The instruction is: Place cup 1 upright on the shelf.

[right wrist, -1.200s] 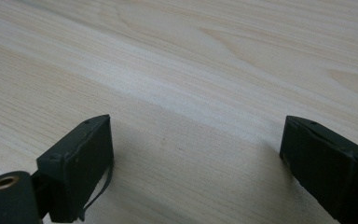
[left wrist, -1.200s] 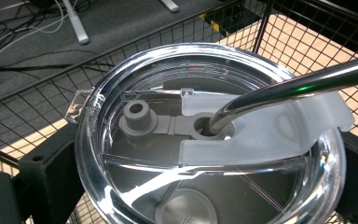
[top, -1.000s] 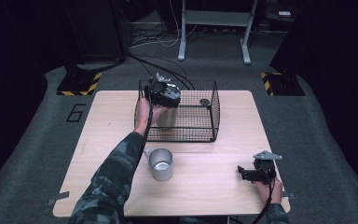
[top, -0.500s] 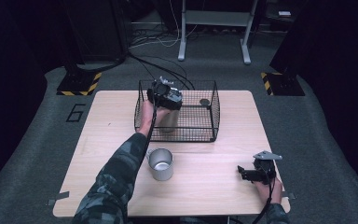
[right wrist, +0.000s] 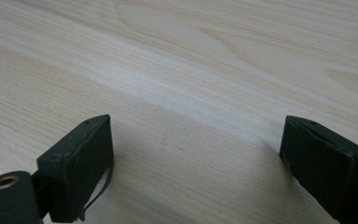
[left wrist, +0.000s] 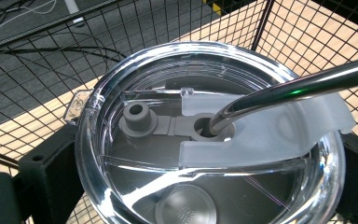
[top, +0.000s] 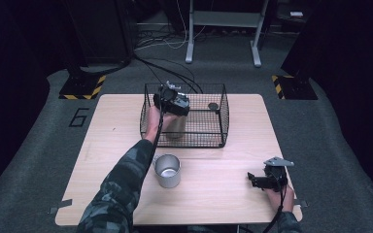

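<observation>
Steel-bodied tumbler (top: 175,127) with a clear plastic lid (left wrist: 205,135) and a metal straw (left wrist: 298,86) stands upright inside the black wire basket (top: 221,121), near its front left corner, clamped at the top by the left gripper (top: 171,101), whose jaws sit on either side just under the lid rim. It looks stiff and fairly heavy, with smooth, slippery walls, so a firm squeeze on the body below the lid seems safer than the lid, which might pop off. A metal mug (top: 167,171) stands on the wooden table (top: 213,204) outside the basket. The right gripper (top: 264,180) rests on the table, jaws wide apart, holding nothing
</observation>
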A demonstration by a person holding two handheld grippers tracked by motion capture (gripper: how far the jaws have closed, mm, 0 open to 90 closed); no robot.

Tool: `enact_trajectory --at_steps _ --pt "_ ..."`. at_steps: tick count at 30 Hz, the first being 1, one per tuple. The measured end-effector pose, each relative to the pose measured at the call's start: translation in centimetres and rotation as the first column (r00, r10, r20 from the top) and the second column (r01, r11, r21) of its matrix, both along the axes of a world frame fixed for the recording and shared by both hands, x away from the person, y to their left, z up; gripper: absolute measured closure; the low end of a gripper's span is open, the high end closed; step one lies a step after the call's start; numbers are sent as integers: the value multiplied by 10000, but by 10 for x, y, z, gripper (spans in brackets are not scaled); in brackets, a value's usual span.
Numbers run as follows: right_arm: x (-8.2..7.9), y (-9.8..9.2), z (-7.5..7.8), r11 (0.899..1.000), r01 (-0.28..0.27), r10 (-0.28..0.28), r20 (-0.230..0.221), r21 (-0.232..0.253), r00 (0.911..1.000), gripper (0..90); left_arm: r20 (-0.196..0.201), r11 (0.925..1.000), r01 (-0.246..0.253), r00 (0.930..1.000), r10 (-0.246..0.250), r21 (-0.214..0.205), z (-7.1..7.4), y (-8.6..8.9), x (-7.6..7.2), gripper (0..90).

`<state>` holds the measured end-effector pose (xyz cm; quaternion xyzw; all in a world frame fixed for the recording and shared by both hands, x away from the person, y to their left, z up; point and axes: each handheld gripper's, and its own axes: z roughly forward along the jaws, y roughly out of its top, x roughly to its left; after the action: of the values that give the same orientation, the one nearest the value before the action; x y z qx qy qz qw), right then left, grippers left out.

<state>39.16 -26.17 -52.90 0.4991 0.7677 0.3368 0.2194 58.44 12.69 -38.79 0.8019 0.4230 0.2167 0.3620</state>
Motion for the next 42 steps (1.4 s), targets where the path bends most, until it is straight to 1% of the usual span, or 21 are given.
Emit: enact_trajectory --at_steps 1,7,8,11,12,13,19,20,23,26,29,30,33,34,35,37,38,39,40,41,42 --pt "0 0 0 10000 2 -2 4 -7 10000 93 18 10000 -4 10000 4 -71 -1 2 -1 37" --pt "0 0 0 10000 -1 1 5 -7 10000 94 18 10000 -4 10000 4 -71 -1 2 -1 36" --pt "0 0 0 10000 -1 1 5 -7 10000 94 -72 9999 6 10000 -7 -128 -3 8 -3 36" --pt "0 0 0 10000 -8 8 5 -1 10000 94 -109 9999 20 9999 -21 -163 -3 10 -5 36" --pt "0 0 0 10000 -9 9 6 -4 10000 94 -55 9997 -8 10000 6 -246 -4 11 -6 36" --pt "0 0 0 10000 -9 9 10 -3 10000 94 -48 9998 55 10000 -56 -182 -4 12 -6 35" --pt "0 0 0 10000 -13 13 9 -8 10000 94 8 9997 12 10000 -11 -227 -6 16 -11 33" --pt "0 0 0 10000 -27 27 14 -17 10000 94 57 9992 -139 9999 141 -365 -7 15 -11 32" --pt "0 0 0 10000 -34 34 24 -24 10000 94 -19 9995 -75 10000 74 -311 -7 19 -13 30" --pt "0 0 0 10000 -47 48 34 -35 10000 94 6 10000 -25 10000 25 -70 -6 16 -15 27" --pt "0 0 0 10000 -32 32 23 -22 10000 94 18 10000 -18 10000 18 -13 -5 16 -16 18" --pt "0 0 0 10000 -25 25 15 -17 10000 94 -38 10000 -20 10000 20 -21 -4 16 -17 11" --pt "0 0 0 10000 -11 11 9 -6 10000 94 99 9999 11 10000 -10 -101 -2 19 -19 2" --pt "0 0 0 10000 -9 9 4 -5 10000 94 11 9999 45 10000 -45 -149 0 20 -20 2" --pt "0 0 0 10000 -32 32 22 -23 10000 94 56 9998 36 10000 -35 -196 0 21 -21 2" --pt "0 0 0 10000 -13 13 6 -7 10000 94 -20 9997 77 10000 -77 -223 4 23 -23 2" --pt "0 1 0 10000 47 -47 0 50 10000 95 -4 9994 95 10000 -95 -331 7 24 -25 1" --pt "0 1 0 10000 56 -56 3 55 10000 95 -98 9992 221 9997 -225 -338 10 27 -27 1" --pt "0 1 0 10000 52 -52 1 54 10000 95 -80 9987 306 9995 -309 -405 11 29 -27 1" --pt "0 1 0 10000 54 -54 -4 58 10000 95 -165 9983 282 9994 -290 -515 12 31 -29 1" --pt "0 1 0 10000 50 -50 -6 56 10000 95 -163 9979 403 9990 -412 -505 12 34 -31 1"
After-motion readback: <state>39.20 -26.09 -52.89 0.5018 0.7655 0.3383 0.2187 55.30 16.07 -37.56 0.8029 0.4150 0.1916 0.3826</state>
